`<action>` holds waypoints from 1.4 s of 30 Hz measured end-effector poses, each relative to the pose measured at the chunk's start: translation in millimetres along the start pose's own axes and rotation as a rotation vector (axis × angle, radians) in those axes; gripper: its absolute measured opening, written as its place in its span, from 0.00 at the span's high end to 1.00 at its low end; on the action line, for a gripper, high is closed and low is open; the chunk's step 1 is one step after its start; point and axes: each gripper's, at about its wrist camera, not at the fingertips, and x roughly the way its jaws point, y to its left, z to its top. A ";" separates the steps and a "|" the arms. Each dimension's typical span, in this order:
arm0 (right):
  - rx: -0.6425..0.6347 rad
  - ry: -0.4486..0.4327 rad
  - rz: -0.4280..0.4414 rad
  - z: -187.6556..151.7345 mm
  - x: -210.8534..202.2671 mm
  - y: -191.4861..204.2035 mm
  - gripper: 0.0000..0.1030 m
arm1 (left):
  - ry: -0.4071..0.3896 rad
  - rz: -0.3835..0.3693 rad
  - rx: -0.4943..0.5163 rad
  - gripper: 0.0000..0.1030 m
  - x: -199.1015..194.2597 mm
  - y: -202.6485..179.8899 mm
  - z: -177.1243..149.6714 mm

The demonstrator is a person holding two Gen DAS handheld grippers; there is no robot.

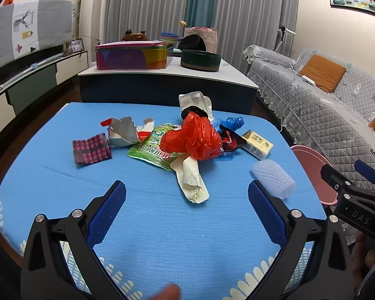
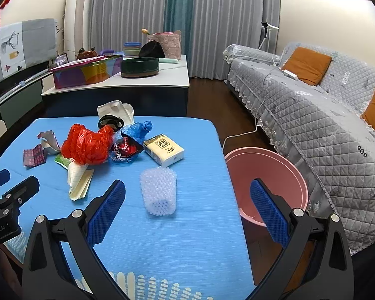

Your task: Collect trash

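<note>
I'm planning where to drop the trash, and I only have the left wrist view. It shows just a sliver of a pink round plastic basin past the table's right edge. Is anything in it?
Observer: In the right wrist view, what shows of the inside of the pink round plastic basin holds no trash.
Operator: Where does it stand?
Observer: On the dark wooden floor, between the blue-covered table and the grey quilted sofa.
Operator: Anything near it to avoid?
Observer: A white cable comes down from the sofa and runs along the floor just behind the basin.
</note>
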 end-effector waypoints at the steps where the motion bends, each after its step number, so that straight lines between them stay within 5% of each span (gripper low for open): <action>1: 0.003 0.000 0.000 -0.1 -0.4 -0.4 0.05 | 0.004 0.001 -0.005 0.08 1.0 0.7 -0.2; 42: 0.003 0.000 0.007 0.9 0.3 3.3 0.05 | 0.020 0.004 -0.007 0.08 2.6 0.5 -0.7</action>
